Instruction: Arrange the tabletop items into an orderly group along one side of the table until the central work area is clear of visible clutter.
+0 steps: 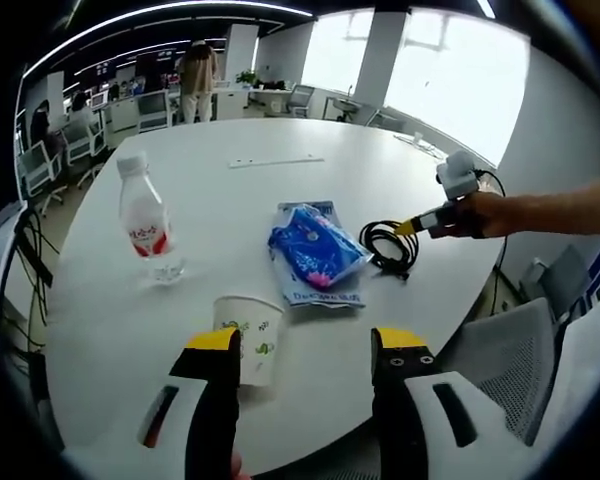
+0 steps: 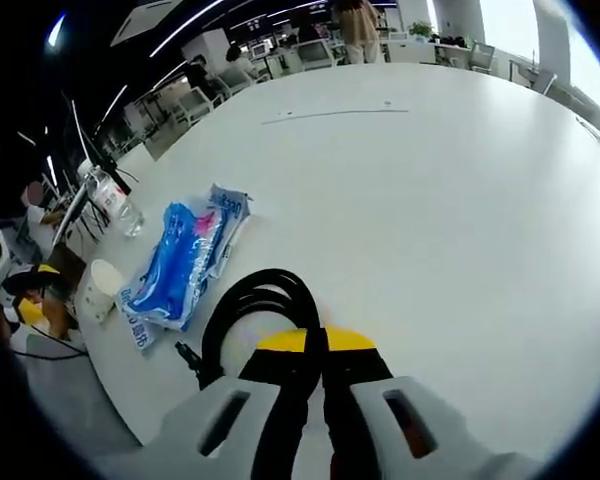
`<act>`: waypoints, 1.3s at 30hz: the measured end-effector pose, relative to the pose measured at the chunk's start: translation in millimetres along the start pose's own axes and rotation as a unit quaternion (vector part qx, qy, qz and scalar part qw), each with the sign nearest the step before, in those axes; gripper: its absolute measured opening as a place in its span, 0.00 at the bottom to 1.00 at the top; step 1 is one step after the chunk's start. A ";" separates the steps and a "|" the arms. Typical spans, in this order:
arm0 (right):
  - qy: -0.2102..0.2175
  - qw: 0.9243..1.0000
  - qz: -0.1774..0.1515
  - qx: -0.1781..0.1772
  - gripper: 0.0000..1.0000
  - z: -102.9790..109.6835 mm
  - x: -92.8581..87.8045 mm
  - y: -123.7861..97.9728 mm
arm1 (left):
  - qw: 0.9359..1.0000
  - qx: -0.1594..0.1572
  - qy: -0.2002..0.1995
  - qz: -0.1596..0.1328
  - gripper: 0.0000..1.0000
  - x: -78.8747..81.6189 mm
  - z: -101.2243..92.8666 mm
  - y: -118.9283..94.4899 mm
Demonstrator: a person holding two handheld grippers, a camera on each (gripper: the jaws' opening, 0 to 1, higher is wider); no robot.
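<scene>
1. In the left gripper view, the left gripper (image 1: pixel 305 355) stood wide apart and held nothing; the paper cup (image 1: pixel 248 338) sat just beside its jaw at 9 o'clock.
2. The water bottle (image 1: pixel 144 217) stood at 10 o'clock and the blue packet (image 1: pixel 314 250) lay at 12 on the white table (image 1: pixel 310 180).
3. In the right gripper view, the right gripper (image 2: pixel 315 345) was closed on the black cable (image 2: pixel 250 305), whose coil lay at 11 o'clock, touching its tips.

Black cable (image 2: pixel 250 305); blue-pink packet (image 1: pixel 315 247); white table (image 1: pixel 280 190).
</scene>
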State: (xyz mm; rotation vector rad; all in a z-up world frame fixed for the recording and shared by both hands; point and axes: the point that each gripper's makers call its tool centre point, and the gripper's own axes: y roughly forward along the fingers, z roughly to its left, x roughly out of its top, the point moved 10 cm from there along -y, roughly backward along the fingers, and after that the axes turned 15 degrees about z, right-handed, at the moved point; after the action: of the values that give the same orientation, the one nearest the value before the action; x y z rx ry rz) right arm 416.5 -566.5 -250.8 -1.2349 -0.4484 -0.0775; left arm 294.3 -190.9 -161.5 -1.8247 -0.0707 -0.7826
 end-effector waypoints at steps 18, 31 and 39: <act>0.003 1.000 -0.005 0.000 0.01 1.1 0.2 -11.1 | 1.000 0.001 0.000 -0.004 0.52 -3.6 -1.7 -3.3; 0.000 1.000 -0.010 -0.001 0.01 3.4 0.6 -18.0 | 1.000 0.002 -0.004 -0.011 0.52 -5.1 -2.5 -7.2; -0.002 1.000 -0.025 -0.007 0.00 -0.1 4.2 -29.7 | 1.000 0.004 -0.004 -0.014 0.52 -8.4 -1.9 -10.4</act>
State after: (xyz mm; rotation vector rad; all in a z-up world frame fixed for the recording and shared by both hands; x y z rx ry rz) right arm 411.5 -575.9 -222.7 -1.2385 -0.4833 -0.1214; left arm 282.6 -185.7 -157.2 -1.8228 -0.1058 -0.7933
